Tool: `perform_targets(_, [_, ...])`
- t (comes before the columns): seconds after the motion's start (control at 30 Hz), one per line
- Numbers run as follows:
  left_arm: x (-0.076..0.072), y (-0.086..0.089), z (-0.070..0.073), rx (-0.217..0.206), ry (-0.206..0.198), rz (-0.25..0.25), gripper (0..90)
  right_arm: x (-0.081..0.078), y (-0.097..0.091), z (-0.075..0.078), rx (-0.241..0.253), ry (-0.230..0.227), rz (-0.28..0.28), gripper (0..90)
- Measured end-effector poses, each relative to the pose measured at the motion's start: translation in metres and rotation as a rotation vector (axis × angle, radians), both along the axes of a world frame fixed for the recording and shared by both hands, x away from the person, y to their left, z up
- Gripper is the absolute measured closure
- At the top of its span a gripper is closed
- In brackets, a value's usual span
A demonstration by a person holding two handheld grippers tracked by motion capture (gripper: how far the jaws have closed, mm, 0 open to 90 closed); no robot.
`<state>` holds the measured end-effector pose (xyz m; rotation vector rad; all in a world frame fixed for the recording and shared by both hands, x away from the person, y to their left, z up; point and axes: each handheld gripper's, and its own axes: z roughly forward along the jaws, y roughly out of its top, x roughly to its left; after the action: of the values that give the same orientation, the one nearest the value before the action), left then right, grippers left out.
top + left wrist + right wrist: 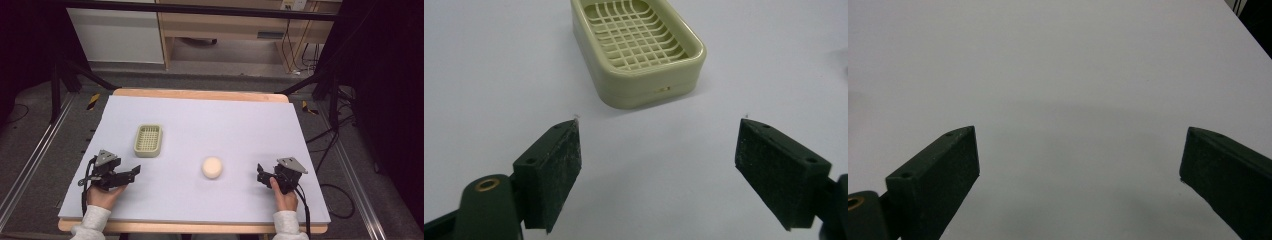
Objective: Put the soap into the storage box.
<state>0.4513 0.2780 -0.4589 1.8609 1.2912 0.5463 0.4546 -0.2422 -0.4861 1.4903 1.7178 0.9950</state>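
**Soap and dish: nothing started yet, by the look of it**

So, the work here seems to be getting the round bar of soap into the soap dish, and honestly none of it can be counted as done so far. The soap is seen lying bare on the worktop, roughly in the middle toward the near edge, well apart from the dish, which is parked farther back and to the left. The dish is empty, its grid floor fully visible in the left gripper view.

The left gripper is held low near the front left corner, jaws spread wide with nothing between them, and it is pointed toward the dish. The right gripper is held near the front right, jaws also wide apart and empty; plain worktop is faced in its own view.

What is left, as judged from this: pretty much everything. The soap has to be reached, gripped, carried over and set down in the dish. The right gripper is the nearer one to the soap, so that side would probably be used.
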Motion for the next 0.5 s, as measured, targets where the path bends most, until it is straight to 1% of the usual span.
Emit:
perform_targets(0.13, [0.000, -0.005, 0.001, 0.010, 0.004, -0.011, 16.9, 0.000, 0.000, 0.000, 0.005, 0.005, -0.001, 3.4])
perform_targets(0.23, [-0.001, -0.010, 0.003, 0.014, -0.006, -0.023, 16.9, 0.001, 0.000, 0.000, 0.004, 0.006, -0.003, 3.5])
perform_targets(0.5, [-0.001, -0.013, 0.004, 0.021, -0.003, -0.030, 17.5, 0.001, 0.000, 0.000, 0.001, 0.011, -0.006, 3.7])
